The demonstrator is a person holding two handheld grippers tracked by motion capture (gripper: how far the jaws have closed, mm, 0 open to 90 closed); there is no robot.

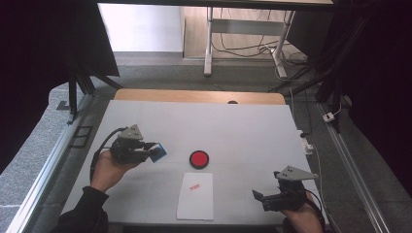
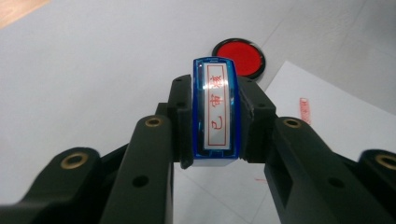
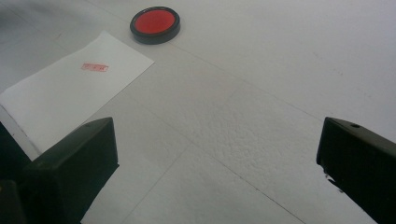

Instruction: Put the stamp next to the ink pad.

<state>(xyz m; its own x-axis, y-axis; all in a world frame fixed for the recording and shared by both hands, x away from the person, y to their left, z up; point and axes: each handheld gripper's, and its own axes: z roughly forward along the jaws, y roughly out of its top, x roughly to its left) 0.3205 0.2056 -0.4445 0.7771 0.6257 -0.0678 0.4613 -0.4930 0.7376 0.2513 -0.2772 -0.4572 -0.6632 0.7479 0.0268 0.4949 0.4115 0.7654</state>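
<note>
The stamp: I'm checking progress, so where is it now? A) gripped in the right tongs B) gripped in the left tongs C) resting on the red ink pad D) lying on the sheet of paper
B: the left tongs clamp the blue stamp between their jaws, off the paper and the ink pad.

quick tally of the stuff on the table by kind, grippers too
Stamp, clamped in the left gripper: 1
Red ink pad: 1
Sheet of paper bearing a red imprint: 1
Grippers, with the right gripper: 2
Total: 5
</note>
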